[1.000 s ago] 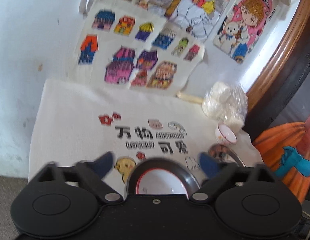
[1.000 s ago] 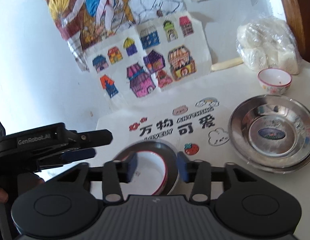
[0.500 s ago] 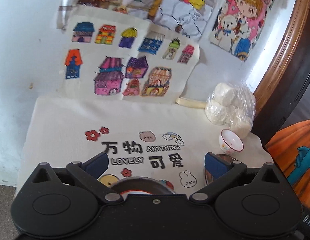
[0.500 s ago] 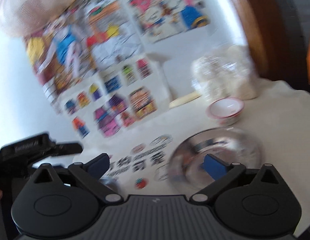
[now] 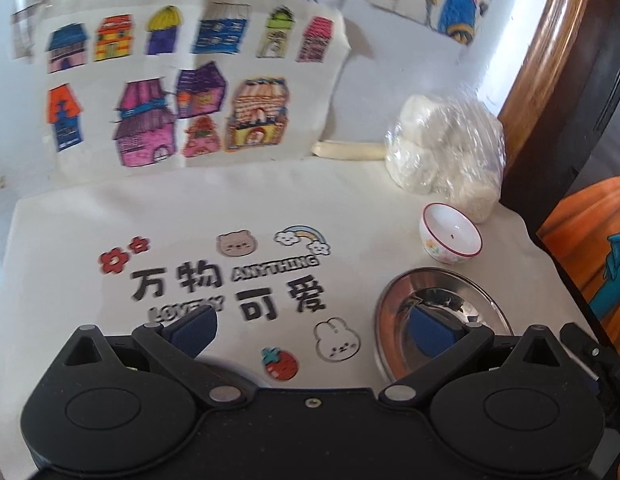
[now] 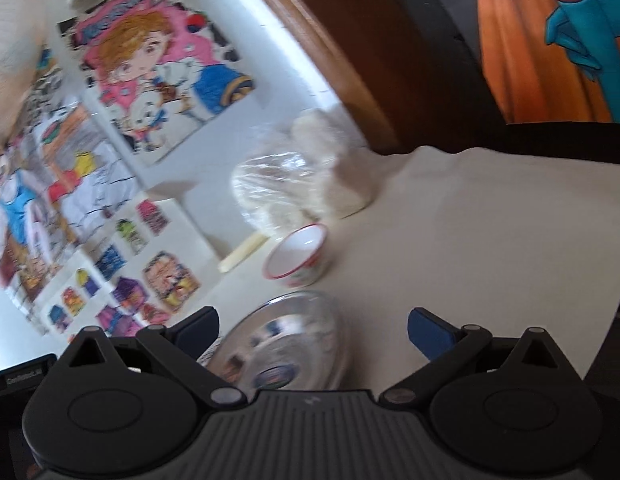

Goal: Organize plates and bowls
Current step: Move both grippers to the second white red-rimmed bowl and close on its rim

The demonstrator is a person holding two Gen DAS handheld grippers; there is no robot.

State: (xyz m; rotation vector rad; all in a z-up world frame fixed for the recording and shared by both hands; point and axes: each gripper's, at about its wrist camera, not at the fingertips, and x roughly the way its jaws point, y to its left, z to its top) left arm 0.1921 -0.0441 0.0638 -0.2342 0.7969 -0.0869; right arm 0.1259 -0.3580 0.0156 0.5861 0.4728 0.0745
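Observation:
A shiny steel plate lies on the printed cream cloth. Just beyond it stands a small white bowl with a red rim, upright. My left gripper is open over the cloth with nothing between its fingers. Its right finger shows in front of the plate's near left part. My right gripper is open wide and holds nothing. The steel plate sits low between its fingers, nearer the left one. Part of the left gripper's body shows at the lower left of the right wrist view.
A clear plastic bag of white lumps sits behind the small bowl against the wall. A pale stick lies beside it. Coloured drawings hang on the wall. A brown wooden frame borders the right side.
The right gripper opened wide and swung right, from the red-rimmed bowl in the dark dish to the steel plate. The left gripper also shifted right, and the dark dish slid out of its view.

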